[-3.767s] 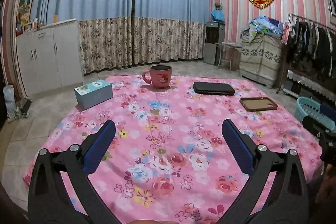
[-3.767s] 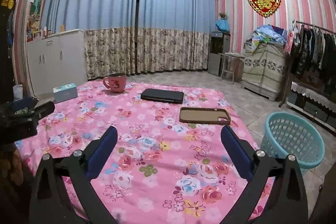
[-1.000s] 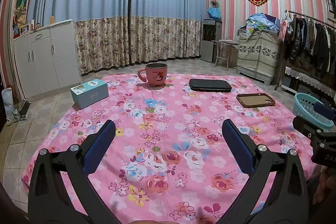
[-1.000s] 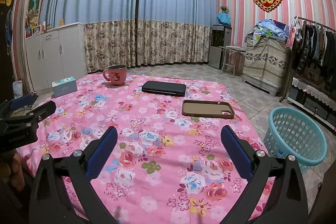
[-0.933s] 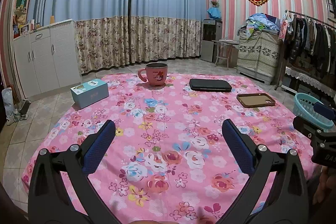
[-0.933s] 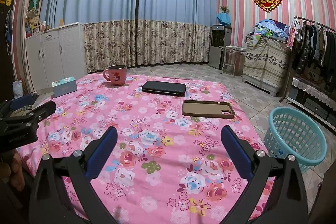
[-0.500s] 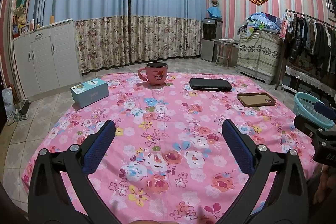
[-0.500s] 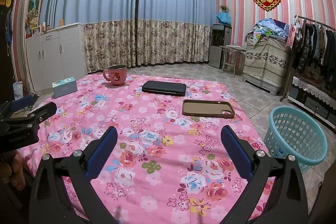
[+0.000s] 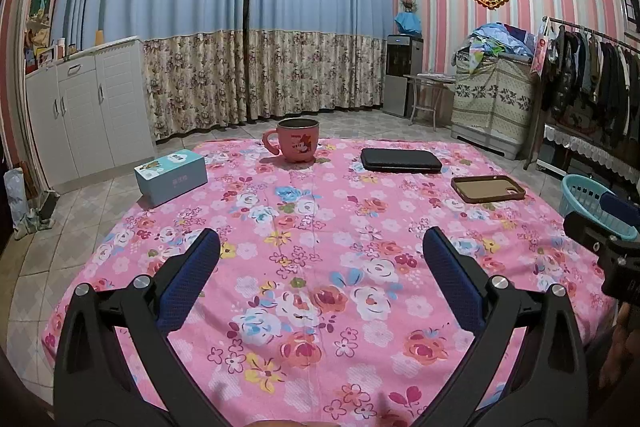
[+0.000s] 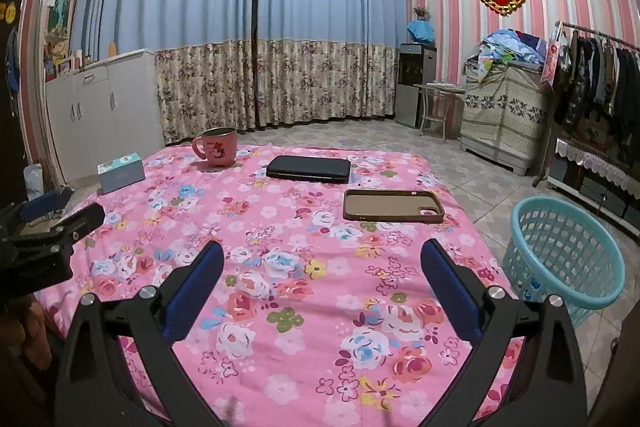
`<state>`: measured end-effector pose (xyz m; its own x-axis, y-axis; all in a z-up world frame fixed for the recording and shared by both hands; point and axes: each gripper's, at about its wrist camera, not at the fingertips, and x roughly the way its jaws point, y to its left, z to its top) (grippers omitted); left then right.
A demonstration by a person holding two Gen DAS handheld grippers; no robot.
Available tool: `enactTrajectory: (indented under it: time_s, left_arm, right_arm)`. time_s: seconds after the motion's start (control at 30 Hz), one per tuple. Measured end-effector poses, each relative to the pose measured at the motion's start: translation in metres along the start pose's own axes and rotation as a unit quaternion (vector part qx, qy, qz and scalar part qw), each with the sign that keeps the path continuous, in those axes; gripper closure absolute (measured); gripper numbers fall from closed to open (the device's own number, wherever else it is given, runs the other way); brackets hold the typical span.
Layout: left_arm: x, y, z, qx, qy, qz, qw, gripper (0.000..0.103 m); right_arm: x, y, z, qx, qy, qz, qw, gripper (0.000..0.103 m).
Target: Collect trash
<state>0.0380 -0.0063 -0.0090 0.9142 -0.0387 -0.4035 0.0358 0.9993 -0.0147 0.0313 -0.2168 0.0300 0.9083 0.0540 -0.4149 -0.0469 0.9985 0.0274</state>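
A table under a pink floral cloth carries a pink mug, a light blue box, a black flat case and a brown phone case. No loose scrap of trash shows on it. A turquoise plastic basket stands on the floor right of the table. My left gripper is open and empty above the near part of the cloth. My right gripper is open and empty too, nearer the basket.
White cabinets stand at the left, curtains behind. A clothes rack and a covered chest stand at the right. The mug, black case and phone case also show in the right wrist view.
Almost nothing. Both grippers stay open and hover in place, with only a slight drift since the earliest frames.
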Motion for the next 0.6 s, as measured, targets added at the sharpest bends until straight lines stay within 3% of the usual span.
enactTrajectory:
  time_s: [0.6]
  left_arm:
    - [0.0006,-0.0014,-0.0012,0.008,0.003,0.003,1.0000,0.005]
  right_arm:
    - [-0.0003,-0.0022,0.0011,0.000,0.000,0.001,1.000,0.006]
